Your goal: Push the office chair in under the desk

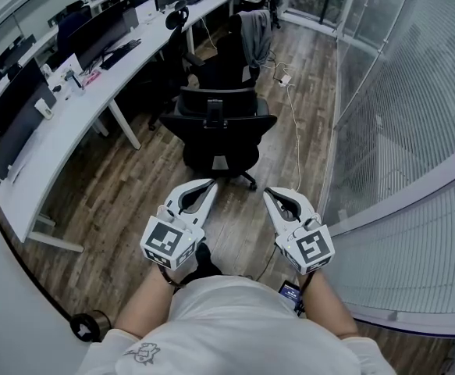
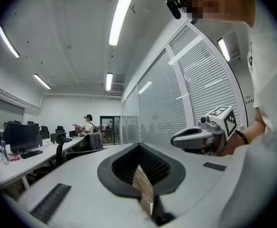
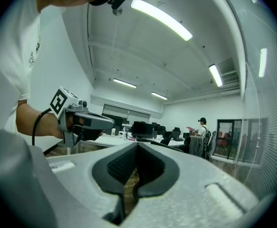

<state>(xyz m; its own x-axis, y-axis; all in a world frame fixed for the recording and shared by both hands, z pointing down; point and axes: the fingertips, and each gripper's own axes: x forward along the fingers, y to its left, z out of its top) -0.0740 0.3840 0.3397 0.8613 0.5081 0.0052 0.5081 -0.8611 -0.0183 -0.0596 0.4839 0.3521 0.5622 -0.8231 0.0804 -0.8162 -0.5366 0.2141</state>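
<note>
Black mesh chair (image 1: 218,131) stands out on the wood floor, clear of the table's (image 1: 63,131) long edge, which lies to its left. It is straight ahead of both grippers. The left gripper (image 1: 210,184) and right gripper (image 1: 268,193) are pressed together, empty, and about equally near.

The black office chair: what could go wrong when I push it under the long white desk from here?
A thin white cable runs just right of the black office chair; a wheel may catch it.
The long white desk stands to its left, so a straight push may send it into the chair with a grey jacket instead.
</note>
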